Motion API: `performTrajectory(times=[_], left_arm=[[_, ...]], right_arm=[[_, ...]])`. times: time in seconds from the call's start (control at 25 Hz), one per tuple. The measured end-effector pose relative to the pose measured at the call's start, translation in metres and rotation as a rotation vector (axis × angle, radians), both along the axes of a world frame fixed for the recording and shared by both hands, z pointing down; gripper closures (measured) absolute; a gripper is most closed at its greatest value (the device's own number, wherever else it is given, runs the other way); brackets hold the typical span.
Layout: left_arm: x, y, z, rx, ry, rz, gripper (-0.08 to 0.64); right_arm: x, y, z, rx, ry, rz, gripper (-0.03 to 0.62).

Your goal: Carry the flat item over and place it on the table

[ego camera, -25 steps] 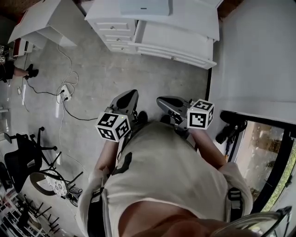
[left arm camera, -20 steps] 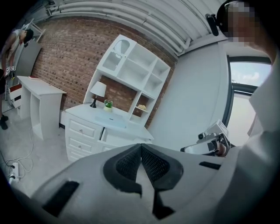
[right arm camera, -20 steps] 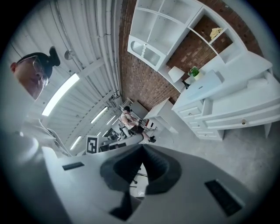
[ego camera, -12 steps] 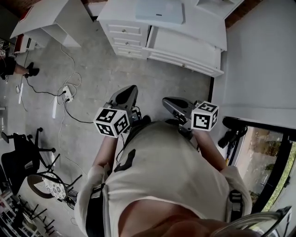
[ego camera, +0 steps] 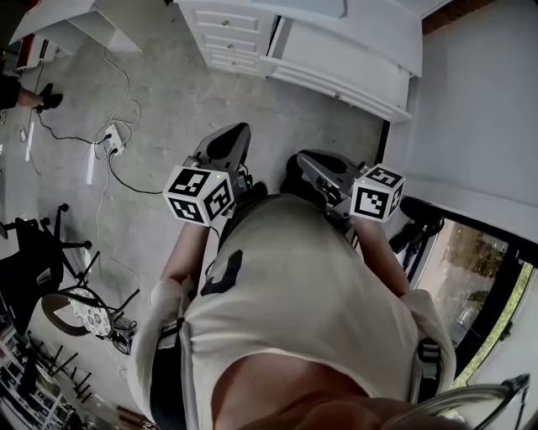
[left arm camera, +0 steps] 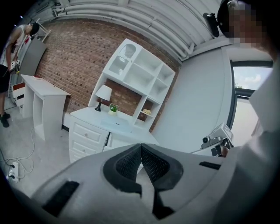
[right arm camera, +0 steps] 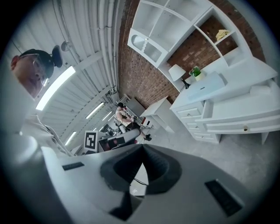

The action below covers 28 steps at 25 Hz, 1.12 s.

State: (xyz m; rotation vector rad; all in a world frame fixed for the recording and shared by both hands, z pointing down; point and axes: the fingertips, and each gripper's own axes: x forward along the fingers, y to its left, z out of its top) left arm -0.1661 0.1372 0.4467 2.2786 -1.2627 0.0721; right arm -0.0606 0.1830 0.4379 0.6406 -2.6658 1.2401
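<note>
A pale, flat item (ego camera: 304,6) lies on top of the white desk (ego camera: 357,59) at the upper edge of the head view, partly cut off by the frame. It also shows as a thin slab, the flat item (left arm camera: 116,126), beside a lamp, and as the flat item (right arm camera: 206,85) in the right gripper view. My left gripper (ego camera: 228,141) and right gripper (ego camera: 314,163) are held side by side in front of the person's chest, well short of the desk. Both are shut with nothing between the pads: left gripper (left arm camera: 141,147), right gripper (right arm camera: 142,148).
The desk has drawers (ego camera: 225,40) and a white shelf unit (left arm camera: 140,74) above, with a lamp (left arm camera: 103,92) and a small plant (left arm camera: 113,107). Cables and a power strip (ego camera: 109,143) lie on the concrete floor at left. A chair (ego camera: 34,260) stands lower left, a glass door (ego camera: 471,277) at right.
The person has walked closer to the desk: it has slid toward the top of the head view. Both grippers stay shut and empty, side by side.
</note>
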Motion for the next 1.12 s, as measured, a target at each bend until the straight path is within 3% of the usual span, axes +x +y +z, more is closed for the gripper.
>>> performTrajectory(times=[0.28,0.76,0.92,1.12], left_arm=[[0.015,-0.017,0.006,-0.04,-0.021,-0.004,0.54],[0.114,-0.067,-0.002,-0.058,-0.081,0.141,0.54],[0.141,-0.08,-0.007,-0.053,-0.109,0.158,0.54],[0.161,-0.096,-0.008,-0.048,-0.148,0.137,0.54]], right_arm=[[0.003,-0.026,0.002,-0.018,-0.071,-0.026,0.581],[0.069,-0.075,-0.017,0.013,-0.26,0.005,0.581],[0.095,-0.1,-0.022,0.001,-0.315,0.046,0.581],[0.117,-0.123,-0.018,-0.048,-0.349,0.032,0.581]])
